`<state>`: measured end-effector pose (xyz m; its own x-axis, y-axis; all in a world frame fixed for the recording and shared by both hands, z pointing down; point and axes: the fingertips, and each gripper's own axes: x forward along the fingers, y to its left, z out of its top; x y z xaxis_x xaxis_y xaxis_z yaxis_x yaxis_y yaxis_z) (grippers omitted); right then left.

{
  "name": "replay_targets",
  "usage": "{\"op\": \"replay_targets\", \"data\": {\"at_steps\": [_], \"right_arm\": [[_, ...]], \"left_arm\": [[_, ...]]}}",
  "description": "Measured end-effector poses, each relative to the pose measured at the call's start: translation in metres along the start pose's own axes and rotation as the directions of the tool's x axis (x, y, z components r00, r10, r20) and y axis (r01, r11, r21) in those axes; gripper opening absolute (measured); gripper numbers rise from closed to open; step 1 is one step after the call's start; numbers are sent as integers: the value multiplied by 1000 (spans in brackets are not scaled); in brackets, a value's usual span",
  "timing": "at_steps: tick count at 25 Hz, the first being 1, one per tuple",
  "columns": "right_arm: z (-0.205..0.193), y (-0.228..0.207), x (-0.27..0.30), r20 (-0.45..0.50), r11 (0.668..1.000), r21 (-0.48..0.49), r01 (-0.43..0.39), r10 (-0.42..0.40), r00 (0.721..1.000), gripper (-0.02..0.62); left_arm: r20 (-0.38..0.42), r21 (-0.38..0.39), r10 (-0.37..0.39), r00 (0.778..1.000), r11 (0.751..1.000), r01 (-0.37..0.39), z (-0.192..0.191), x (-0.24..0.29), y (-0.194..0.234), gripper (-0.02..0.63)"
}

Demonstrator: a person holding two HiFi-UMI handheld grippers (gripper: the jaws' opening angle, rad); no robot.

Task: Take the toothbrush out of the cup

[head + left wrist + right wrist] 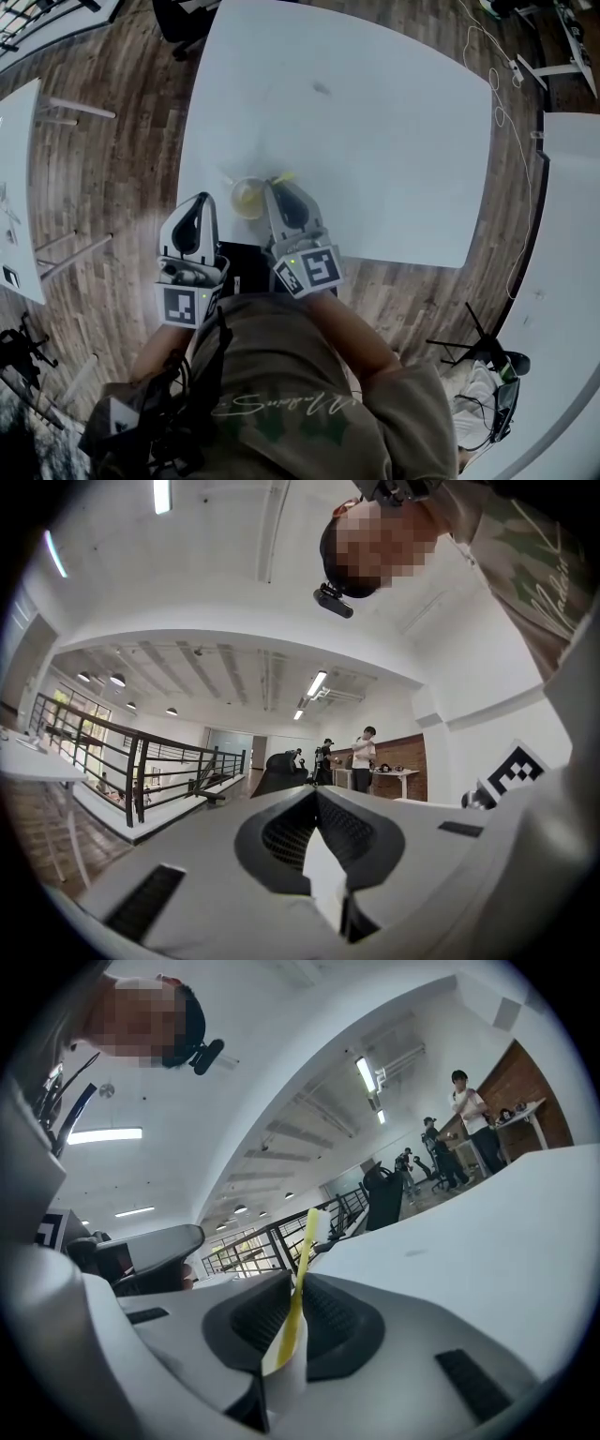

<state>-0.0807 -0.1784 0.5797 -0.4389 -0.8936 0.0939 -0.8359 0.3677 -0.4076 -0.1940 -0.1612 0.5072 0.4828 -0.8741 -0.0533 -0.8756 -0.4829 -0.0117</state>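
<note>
**Step in Hand: Toothbrush Gripped, Lift Pending**

The left tongs [200, 201] are closed on nothing, just left of the cup [247, 198]. The cup sits at the near edge of the white tabletop [375, 112]. The right tongs [296, 1283] are clamped on the yellow toothbrush [307, 1241], whose lower end appears to be in the cup. Judged step: grasp made, extraction not yet done. The next move calls for a straight upward lift clear of the rim. A wood floor [122, 159] surrounds the tabletop. A railing [94, 752] and ceiling lights indicate an open office.
</note>
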Motion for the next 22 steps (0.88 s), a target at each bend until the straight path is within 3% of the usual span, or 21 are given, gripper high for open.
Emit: {"op": "replay_targets", "data": {"at_steps": [4,11,16,22], "right_arm": [[5,4,-1,0,1000,-7,10,-10,1000,29],[42,23,-12,45,992,-123,13,-8,999,29],[63,38,-15,64,981,-196,-4,17,998,29],[104,67,-22,26,977,-211,16,-11,1000,29]], "left_arm": [[-8,-1,-16,1000,1000,16,4,1,2,11],[-10,-12,-65,998,998,64,35,6,-13,11],[-44,-65,-37,998,997,34,35,11,-6,11],[-52,-37,-53,997,998,52,86,8,-5,11]]}}
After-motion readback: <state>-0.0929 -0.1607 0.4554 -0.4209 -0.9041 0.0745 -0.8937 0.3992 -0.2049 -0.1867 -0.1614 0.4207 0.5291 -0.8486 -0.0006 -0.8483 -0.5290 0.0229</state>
